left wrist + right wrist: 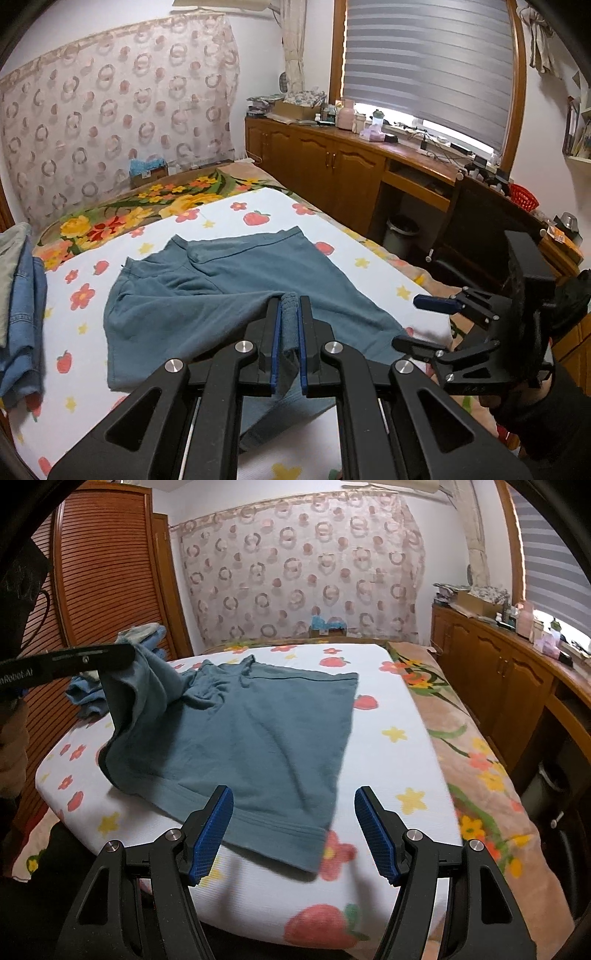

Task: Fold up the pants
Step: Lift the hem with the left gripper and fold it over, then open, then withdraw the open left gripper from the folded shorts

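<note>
Blue pants [258,731] spread on bed [406,738], near edge. Left gripper [289,314] clamped on bunched hem, lifting that side clear of sheet, likely to carry it across for fold. Right gripper [294,830] gaping, empty, hovering over near hem, ready to pin or grab.

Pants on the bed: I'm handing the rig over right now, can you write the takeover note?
Left gripper: shut on a bunched hem of the teal pants, holding that part lifted off the flower-print sheet.
Right gripper: open, holding nothing, hovering over the near hem at the bed's edge.
Pants: mostly flat on the sheet, waistband toward the far side, one leg raised by the left gripper.
Done: one leg picked up; no finished fold visible.
Left: carry the lifted leg across, lay it down, smooth it, then fold again. A pile of other clothes sits at the left of the bed.
</note>
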A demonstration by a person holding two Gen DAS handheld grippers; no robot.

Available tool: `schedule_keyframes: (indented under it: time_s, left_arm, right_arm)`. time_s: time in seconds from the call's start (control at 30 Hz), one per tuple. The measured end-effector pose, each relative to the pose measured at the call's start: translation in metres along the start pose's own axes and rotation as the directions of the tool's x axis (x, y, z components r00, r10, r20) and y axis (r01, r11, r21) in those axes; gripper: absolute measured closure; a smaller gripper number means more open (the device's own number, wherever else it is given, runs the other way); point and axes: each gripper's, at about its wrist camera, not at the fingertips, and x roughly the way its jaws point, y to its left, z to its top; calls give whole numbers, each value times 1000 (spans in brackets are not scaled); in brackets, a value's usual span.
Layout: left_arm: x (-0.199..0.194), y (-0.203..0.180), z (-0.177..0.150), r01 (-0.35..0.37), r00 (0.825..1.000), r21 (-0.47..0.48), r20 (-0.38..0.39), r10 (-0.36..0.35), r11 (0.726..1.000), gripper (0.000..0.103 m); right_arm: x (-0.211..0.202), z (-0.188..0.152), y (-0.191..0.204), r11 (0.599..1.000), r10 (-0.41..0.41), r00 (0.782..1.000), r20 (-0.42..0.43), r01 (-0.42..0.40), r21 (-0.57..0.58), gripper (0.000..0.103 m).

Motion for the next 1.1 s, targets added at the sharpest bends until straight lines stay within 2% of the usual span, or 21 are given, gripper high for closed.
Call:
schedule_keyframes:
  time_s: [0.27,0.47,0.53,0.63,0.67,0.7,0.73,0.97,1.1]
  left_arm:
    - [3,-2,-2,-23,1000,-26,-10,23,999,93]
    - [-10,10,-7,-51,998,-56,20,52,997,72]
    - [-15,15,-11,-59,998,-65,25,60,996,60]
    - [-17,24,-18,-71,997,-79,27,73,994,57]
    - [-17,26,-21,-78,997,-81,21,80,994,47]
    - [-15,30,-26,-92,996,-84,12,93,992,27]
    - [-14,34,-31,-109,994,-90,9,110,990,20]
    - [-8,56,-59,-155,988,-153,-23,153,976,20]
    - [-4,65,-73,-160,987,-177,-58,152,971,20]
  right_arm:
    - [-2,-3,2,1000,3,1000,-2,-3,12,33]
    - [-3,0,5,1000,12,1000,5,-12,0,33]
    - [-1,1,7,1000,15,1000,4,-15,-4,33]
    - [2,2,10,1000,19,1000,4,-19,-14,33]
    - [3,2,12,1000,23,1000,4,-23,-17,33]
    - [4,2,13,999,28,1000,2,-28,-19,33]
    - [6,2,14,999,29,1000,1,-29,-21,33]
    - [15,3,25,998,51,999,-13,-52,-48,33]
    - [20,6,31,996,63,998,-19,-64,-64,40]
